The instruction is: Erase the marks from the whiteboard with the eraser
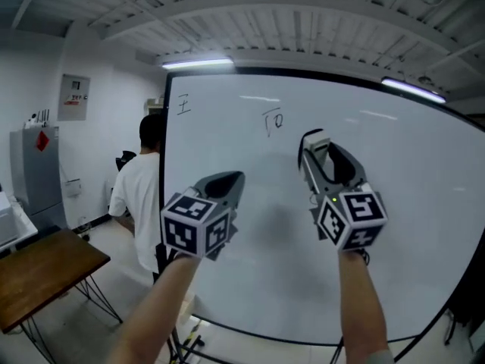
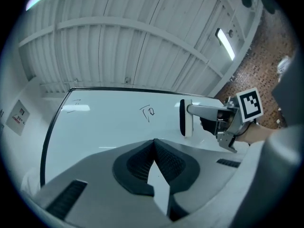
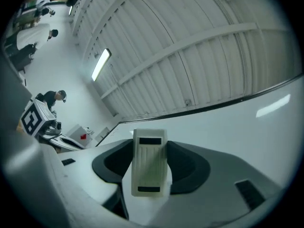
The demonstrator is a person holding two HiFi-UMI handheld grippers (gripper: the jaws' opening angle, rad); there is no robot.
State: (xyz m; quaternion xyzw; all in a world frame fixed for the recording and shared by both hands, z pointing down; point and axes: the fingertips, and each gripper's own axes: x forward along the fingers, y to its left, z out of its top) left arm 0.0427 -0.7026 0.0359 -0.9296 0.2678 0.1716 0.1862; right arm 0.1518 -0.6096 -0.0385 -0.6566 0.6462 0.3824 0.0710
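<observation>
Person in a white shirt [image 1: 136,196] stands at the left edge of the whiteboard [image 1: 250,279]. The board carries an upper-left mark [image 1: 183,105] and a central mark [image 1: 273,120]. Left gripper [image 1: 229,182] is clenched with nothing between its jaws. Right gripper [image 1: 313,149] grasps the eraser [image 1: 311,138], just right of the central mark. Contact with the board cannot be determined.

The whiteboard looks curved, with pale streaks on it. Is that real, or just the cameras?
Mostly the cameras. Head view: the wide lens bows the whiteboard at its edges, and the streaks look like glare from the ceiling lights. Left gripper view: same bowing, with dark corners. Right gripper view: one glare patch on the board, and the eraser between the jaws looms large, close to the lens.
</observation>
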